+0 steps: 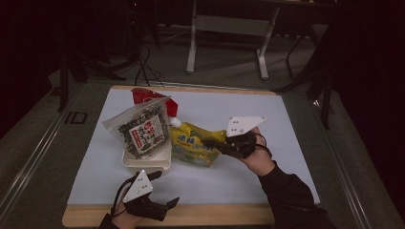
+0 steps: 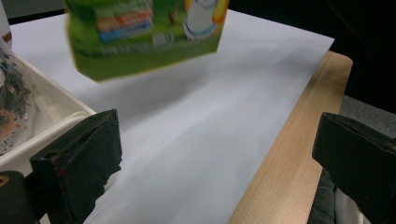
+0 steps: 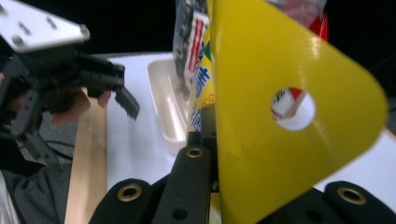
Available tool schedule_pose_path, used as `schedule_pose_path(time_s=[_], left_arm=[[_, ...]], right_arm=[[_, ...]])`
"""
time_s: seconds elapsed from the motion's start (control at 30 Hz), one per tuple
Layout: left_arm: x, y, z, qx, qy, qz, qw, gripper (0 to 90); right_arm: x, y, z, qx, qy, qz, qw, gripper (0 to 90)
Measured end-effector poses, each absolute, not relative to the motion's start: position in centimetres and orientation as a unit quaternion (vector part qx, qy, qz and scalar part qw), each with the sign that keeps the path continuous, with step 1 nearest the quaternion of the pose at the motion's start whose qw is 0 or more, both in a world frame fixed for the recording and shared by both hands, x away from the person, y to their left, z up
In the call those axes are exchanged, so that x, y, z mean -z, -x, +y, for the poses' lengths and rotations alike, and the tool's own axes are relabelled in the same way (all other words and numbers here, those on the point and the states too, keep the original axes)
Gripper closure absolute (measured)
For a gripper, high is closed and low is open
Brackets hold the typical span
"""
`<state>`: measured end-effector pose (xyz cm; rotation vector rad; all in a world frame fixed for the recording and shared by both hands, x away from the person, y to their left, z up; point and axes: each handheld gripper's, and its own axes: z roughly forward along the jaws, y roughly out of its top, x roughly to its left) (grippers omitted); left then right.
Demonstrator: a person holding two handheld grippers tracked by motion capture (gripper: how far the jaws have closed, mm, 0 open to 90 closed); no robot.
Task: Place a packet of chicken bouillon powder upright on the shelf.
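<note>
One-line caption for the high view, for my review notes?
Right hand-held gripper grips the yellow pouch beside the white tray; left hand-held gripper waits open at the table edge.

Seaweed bag (image 1: 142, 129) in tray (image 1: 145, 163)

Glossy yellow plastic pouch (image 1: 193, 145), matt white paper sheet (image 1: 267, 138), smooth wooden table (image 1: 215, 214).
</note>
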<state>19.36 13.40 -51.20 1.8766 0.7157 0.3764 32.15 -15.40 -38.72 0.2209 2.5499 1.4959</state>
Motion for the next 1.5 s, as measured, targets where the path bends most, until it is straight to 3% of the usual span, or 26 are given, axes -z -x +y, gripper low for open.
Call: schedule_pose_path(time_s=[0.3,0.67,1.5], left_arm=[[51.3,-19.2,13.1,-0.149,-0.788,0.286,0.524,2.7],[51.6,-18.9,13.0,-0.139,-0.793,0.284,0.521,2.7],[52.2,-18.8,12.7,-0.129,-0.801,0.282,0.512,2.7]], right_arm=[[37.0,-32.8,-12.7,-0.524,-0.031,0.849,0.069,90.0],[37.6,-33.6,-8.1,-0.541,0.005,0.84,0.037,90.0],[43.0,-34.5,-2.1,-0.518,0.026,0.855,-0.016,89.9]])
